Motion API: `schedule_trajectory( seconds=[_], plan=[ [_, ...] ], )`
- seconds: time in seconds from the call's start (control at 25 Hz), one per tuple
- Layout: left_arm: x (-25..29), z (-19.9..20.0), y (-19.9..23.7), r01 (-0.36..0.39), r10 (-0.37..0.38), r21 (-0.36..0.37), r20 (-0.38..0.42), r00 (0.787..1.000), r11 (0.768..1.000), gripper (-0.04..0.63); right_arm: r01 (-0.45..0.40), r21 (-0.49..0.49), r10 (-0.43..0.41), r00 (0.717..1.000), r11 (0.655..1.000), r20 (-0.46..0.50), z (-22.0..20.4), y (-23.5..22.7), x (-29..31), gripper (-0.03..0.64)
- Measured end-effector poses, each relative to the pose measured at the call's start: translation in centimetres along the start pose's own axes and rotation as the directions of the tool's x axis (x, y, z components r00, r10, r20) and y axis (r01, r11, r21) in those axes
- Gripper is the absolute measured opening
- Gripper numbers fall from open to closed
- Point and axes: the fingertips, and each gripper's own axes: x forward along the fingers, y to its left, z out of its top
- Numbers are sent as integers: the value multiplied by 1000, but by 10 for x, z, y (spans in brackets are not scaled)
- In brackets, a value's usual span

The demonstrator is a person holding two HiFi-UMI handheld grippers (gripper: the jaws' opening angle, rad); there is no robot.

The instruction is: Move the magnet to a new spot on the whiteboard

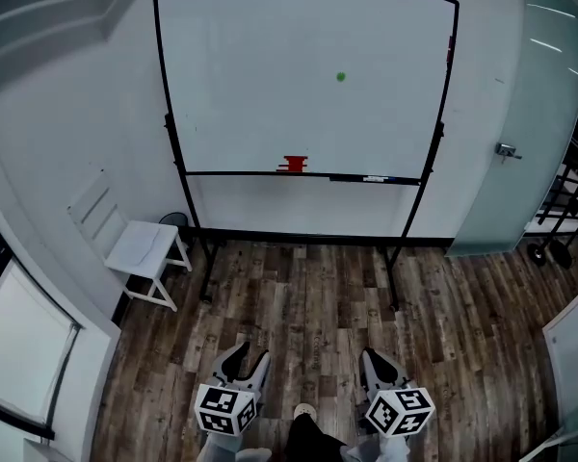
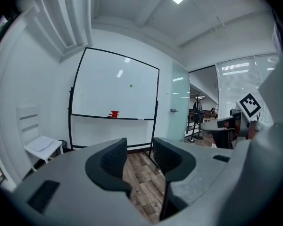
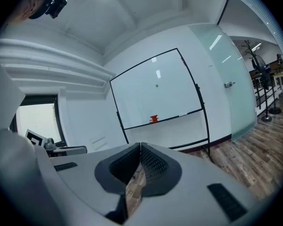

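Near and low, left gripper (image 1: 246, 356), jaws spread wide on nothing but floorboards. Just to its right, right gripper (image 1: 378, 359), jaws closed tip to tip, likewise empty. Farther off, across bare wooden floor (image 1: 308, 296), a whiteboard (image 1: 260, 75) on a black stand, well apart from both grippers. High on its right half, a small green magnet (image 1: 341, 77), untouched. On the ledge below, a red object (image 1: 295, 164). Left of the stand, a white chair (image 1: 144, 248). Judged barely begun; left to do: approach, grip, pull off, place elsewhere on the board.
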Motion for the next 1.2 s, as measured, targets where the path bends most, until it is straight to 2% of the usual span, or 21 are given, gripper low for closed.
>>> schedule_trajectory(
  seconds=[0.52,1.2],
  plan=[
    [91,34,51,-35,35,-12,-7,999,999,178,-33,-5,32,999,999,-25,39,-31,108,29],
    [179,39,80,-68,68,-24,-2,998,997,180,-67,-13,66,997,998,-41,53,-78,195,29]
  ],
)
